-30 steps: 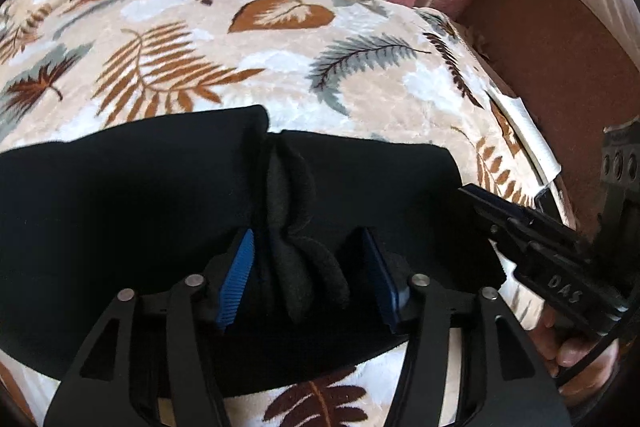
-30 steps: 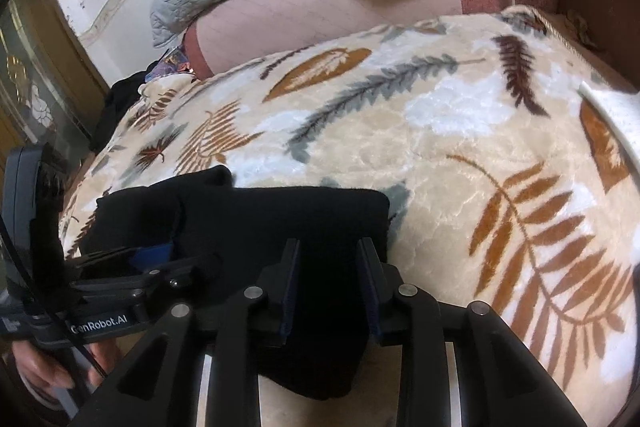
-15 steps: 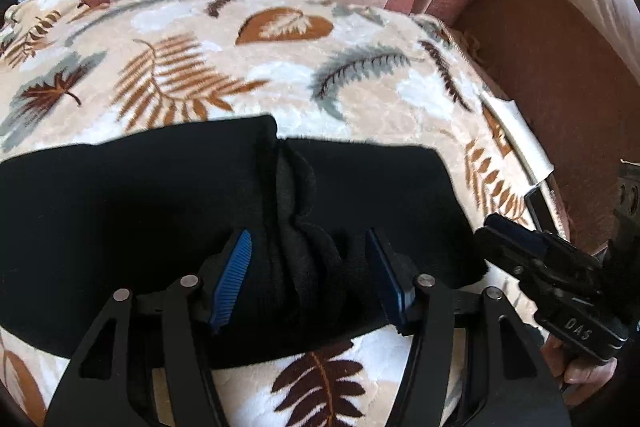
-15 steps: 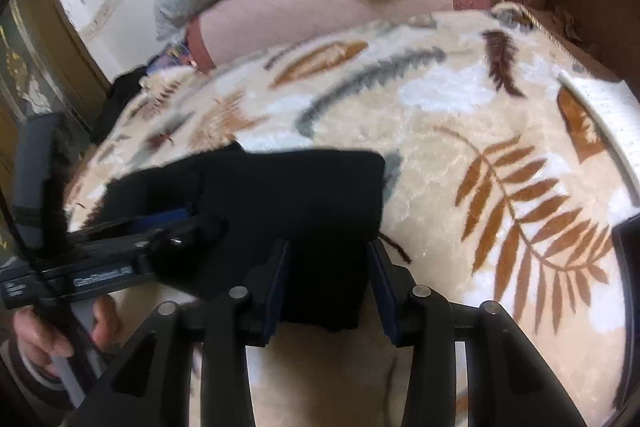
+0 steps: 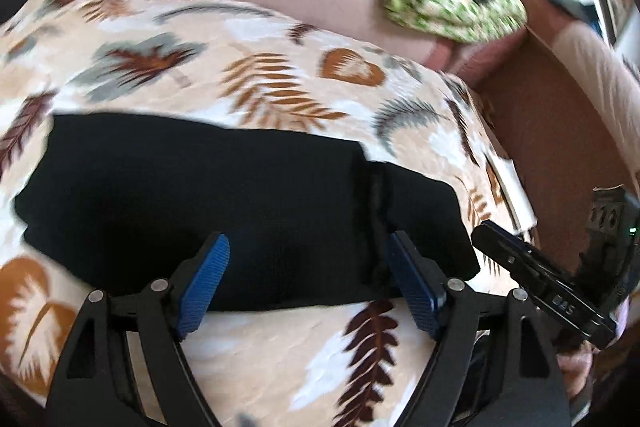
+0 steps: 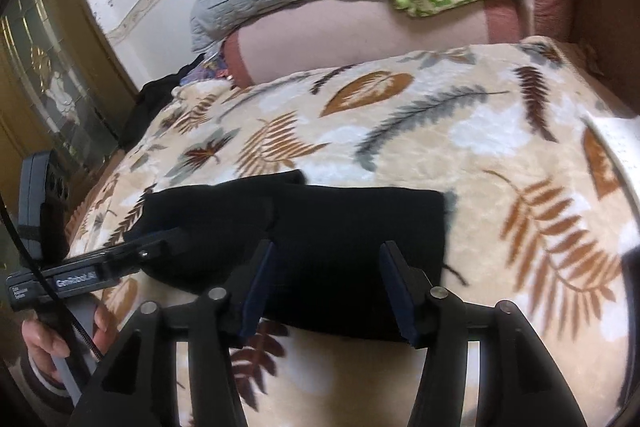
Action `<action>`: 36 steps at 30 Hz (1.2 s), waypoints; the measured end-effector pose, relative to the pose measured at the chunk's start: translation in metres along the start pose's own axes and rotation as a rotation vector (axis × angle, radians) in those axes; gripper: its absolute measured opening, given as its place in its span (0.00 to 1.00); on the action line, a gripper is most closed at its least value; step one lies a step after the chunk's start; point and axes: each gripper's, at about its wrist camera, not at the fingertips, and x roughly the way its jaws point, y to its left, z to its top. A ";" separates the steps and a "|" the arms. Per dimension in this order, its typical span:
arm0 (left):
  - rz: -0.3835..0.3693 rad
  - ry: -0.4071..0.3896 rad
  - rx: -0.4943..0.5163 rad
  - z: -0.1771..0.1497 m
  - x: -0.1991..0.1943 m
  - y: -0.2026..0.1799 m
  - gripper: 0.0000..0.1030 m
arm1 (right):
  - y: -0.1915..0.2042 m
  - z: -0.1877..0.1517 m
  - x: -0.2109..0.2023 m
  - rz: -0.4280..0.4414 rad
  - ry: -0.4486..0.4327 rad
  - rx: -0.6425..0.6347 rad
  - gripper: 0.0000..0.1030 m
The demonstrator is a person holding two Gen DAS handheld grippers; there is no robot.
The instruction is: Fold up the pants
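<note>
In the left wrist view, the black pants (image 5: 224,211) are seen folded flat on the leaf-patterned blanket (image 5: 280,83). The left gripper (image 5: 308,279) is opening, its blue pads clear of the cloth and nothing clamped between them. Only here is the brown side panel (image 5: 560,131) seen.

In the right wrist view, the right gripper (image 6: 324,287) is opening above the near edge of the pants, gripping nothing. Only here are a hand (image 6: 60,343) on the other tool's handle and a glazed door (image 6: 48,83) shown.
</note>
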 end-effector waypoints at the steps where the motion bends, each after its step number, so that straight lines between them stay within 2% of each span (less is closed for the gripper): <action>1: 0.005 -0.005 -0.019 -0.002 -0.005 0.009 0.79 | 0.007 0.003 0.006 0.014 0.008 -0.007 0.53; 5: 0.035 -0.041 -0.111 -0.012 -0.028 0.049 0.79 | 0.029 0.010 0.024 0.069 0.026 -0.017 0.53; 8: 0.053 -0.098 -0.217 -0.025 -0.045 0.081 0.79 | 0.049 0.013 0.038 0.096 0.042 -0.054 0.53; 11: 0.104 -0.141 -0.319 -0.039 -0.059 0.114 0.79 | 0.071 0.018 0.053 0.124 0.051 -0.110 0.56; 14: 0.144 -0.166 -0.390 -0.047 -0.066 0.137 0.80 | 0.096 0.024 0.068 0.166 0.055 -0.181 0.60; 18: 0.138 -0.171 -0.488 -0.049 -0.057 0.159 0.80 | 0.136 0.034 0.098 0.221 0.099 -0.279 0.62; 23: 0.127 -0.143 -0.499 -0.038 -0.037 0.162 0.80 | 0.176 0.046 0.135 0.248 0.147 -0.400 0.66; 26: 0.152 -0.164 -0.478 -0.031 -0.030 0.158 0.80 | 0.197 0.054 0.157 0.290 0.184 -0.455 0.67; 31: 0.164 -0.198 -0.462 -0.028 -0.023 0.158 0.91 | 0.233 0.055 0.190 0.319 0.232 -0.576 0.69; 33: 0.162 -0.202 -0.448 -0.027 -0.020 0.157 0.96 | 0.241 0.054 0.199 0.320 0.246 -0.593 0.69; 36: 0.166 -0.207 -0.439 -0.027 -0.019 0.154 0.98 | 0.250 0.051 0.211 0.327 0.271 -0.601 0.69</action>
